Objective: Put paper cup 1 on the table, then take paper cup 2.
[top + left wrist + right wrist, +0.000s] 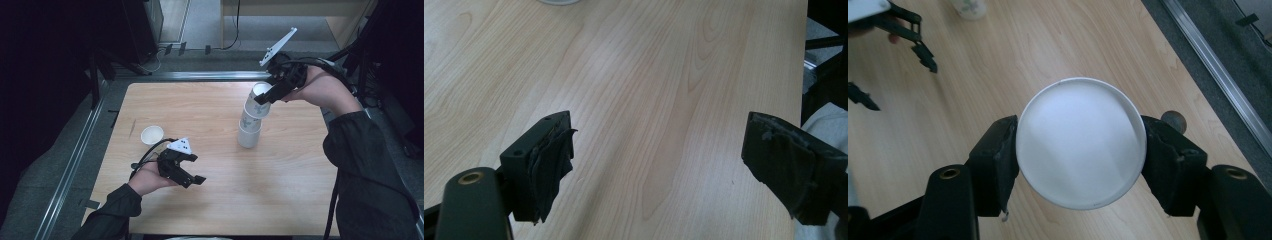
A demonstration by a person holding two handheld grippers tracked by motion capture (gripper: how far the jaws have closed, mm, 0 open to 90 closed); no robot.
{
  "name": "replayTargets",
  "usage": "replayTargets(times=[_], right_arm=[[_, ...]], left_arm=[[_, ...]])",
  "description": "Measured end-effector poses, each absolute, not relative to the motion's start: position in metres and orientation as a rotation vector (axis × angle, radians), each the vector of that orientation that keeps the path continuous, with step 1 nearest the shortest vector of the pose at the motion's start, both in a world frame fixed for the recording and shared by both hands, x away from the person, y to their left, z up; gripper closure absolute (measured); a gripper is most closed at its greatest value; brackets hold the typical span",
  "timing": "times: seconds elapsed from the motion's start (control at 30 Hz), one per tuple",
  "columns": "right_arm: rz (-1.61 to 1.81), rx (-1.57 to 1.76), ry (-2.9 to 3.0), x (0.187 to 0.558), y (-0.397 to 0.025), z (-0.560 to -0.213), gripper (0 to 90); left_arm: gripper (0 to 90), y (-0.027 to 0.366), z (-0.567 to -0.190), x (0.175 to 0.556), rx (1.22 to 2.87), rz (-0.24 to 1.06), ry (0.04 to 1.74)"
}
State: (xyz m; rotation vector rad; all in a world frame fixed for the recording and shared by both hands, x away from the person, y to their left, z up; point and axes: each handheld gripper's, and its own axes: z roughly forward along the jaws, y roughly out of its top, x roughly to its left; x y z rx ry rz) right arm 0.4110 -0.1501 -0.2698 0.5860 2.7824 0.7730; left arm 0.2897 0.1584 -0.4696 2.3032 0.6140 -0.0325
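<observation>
The desk is a pale wood-grain slab with a metal rail along its far and left edges. From the right, a dark-sleeved forearm reaches in toward the far side, wrist bent so the right tool points down and leftward at the top of a stack of cups. That stack stands upright right of the desk's centre, toward the far edge — white paper cups with a faint printed pattern, each nested in the one below.

The right tool is clamped on the top cup; in the right gripper view its two black jaws press against opposite sides of the cup's rim, whose open round mouth and plain white inside face the camera. Whether that cup sits fully seated in the stack or is slightly raised, I cannot tell.

The left hand rests low at the near left, holding the left tool just above the desk, pointed right. Its jaws stand wide apart with nothing but bare wood between them.

A single white cup stands upright — mouth up — just beyond the left tool, well apart from the stack.
</observation>
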Motion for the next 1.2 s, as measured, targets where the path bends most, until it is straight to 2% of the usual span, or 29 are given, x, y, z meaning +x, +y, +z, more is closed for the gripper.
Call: replayTargets(times=[0.13, 0.53, 0.8, 1.2], right_arm=[[0.796, 0.600, 2.796, 0.401, -0.151, -0.261, 36.1], [0.859, 0.574, 2.843, 0.369, -0.159, -0.274, 36.2], [0.957, 0.511, 2.875, 0.351, -0.156, -0.294, 36.2], [1.130, 0.442, 2.895, 0.325, -0.136, -0.345, 36.4]], left_arm=[[13.6, 0.160, -0.469, 0.291, 2.295, -0.034, 0.619], [13.6, 0.168, -0.464, 0.294, 2.255, -0.014, 0.646], [13.6, 0.171, -0.462, 0.297, 2.234, -0.011, 0.654], [13.5, 0.178, -0.457, 0.296, 2.188, -0.016, 0.647]])
